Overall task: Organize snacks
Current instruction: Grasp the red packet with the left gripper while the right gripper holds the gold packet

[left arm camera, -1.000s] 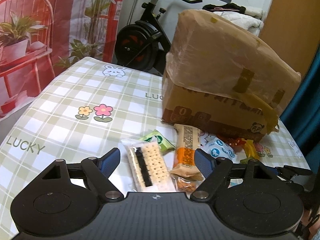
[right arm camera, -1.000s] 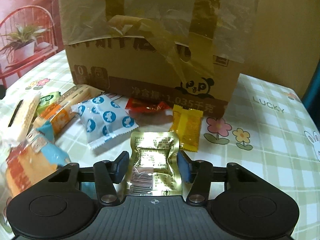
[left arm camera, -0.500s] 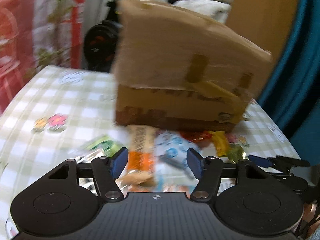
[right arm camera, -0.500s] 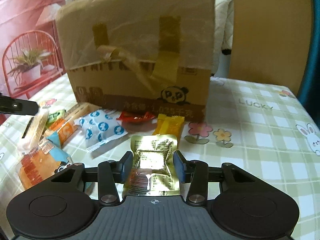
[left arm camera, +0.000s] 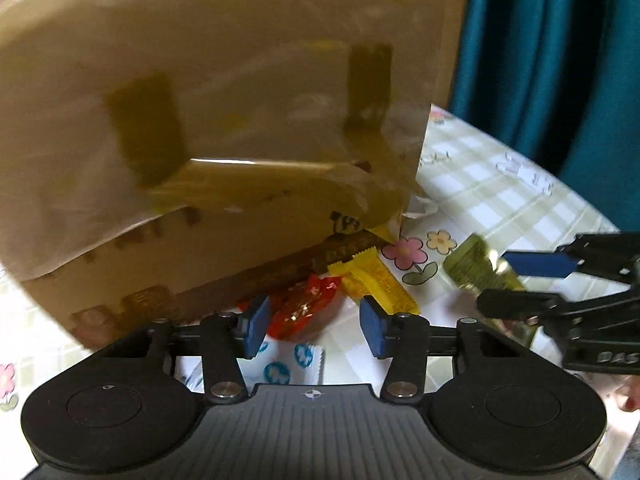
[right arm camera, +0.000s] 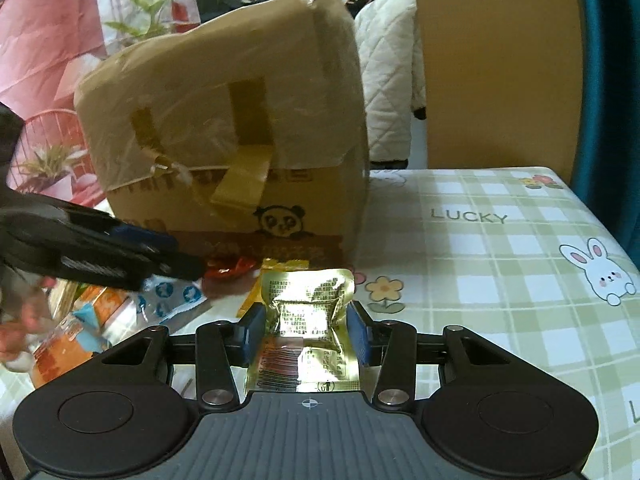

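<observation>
gripping crinkled gold foil packet (right arm camera: 310, 320), taped cardboard box (right arm camera: 224, 140)

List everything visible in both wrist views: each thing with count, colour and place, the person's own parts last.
cardboard box: one, brown, taped, standing on the table.
gold packet: one, shiny gold, between the right gripper's pads.
red candy: one, red, at the box's foot.
yellow packet: one, yellow, beside the red candy.
blue-dotted packet: one, white and blue, left of the candy.
orange packets: several, blurred, far left.
tablecloth: one, green check.
white quilted coat: one, behind the box.
left gripper: jaws have been closing, nothing between the pads.
right gripper: shut on the gold packet.
</observation>
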`<action>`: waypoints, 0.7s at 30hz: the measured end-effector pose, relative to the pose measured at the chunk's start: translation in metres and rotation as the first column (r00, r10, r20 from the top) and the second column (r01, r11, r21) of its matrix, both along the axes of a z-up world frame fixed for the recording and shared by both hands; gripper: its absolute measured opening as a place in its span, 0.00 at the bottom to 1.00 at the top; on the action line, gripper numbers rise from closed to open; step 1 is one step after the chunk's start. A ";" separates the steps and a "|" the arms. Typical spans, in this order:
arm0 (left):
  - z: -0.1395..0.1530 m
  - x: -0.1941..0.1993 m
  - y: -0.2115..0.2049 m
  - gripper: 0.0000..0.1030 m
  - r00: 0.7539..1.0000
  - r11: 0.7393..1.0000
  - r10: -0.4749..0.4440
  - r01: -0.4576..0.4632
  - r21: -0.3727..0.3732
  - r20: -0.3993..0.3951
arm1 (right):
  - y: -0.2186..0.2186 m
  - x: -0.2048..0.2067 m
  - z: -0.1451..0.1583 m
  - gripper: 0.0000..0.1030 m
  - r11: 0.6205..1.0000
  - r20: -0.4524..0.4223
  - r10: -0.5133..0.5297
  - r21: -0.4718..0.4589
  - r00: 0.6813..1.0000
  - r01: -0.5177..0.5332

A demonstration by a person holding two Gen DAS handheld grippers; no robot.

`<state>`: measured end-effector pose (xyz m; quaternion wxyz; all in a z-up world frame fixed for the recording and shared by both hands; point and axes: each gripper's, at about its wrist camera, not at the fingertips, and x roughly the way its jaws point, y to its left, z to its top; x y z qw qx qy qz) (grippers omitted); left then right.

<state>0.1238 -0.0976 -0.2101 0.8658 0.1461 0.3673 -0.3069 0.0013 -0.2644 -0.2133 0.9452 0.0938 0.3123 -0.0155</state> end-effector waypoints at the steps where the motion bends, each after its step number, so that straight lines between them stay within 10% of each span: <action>1: -0.002 0.003 -0.003 0.47 1.000 1.000 -0.006 0.006 0.005 -0.007 | -0.002 0.000 0.000 0.40 1.000 0.001 -0.004 0.005 1.000 0.004; 21: -0.032 0.037 -0.013 0.21 0.999 0.998 0.010 -0.007 0.059 -0.050 | -0.015 0.003 -0.006 0.40 0.997 0.006 -0.028 0.065 1.000 0.028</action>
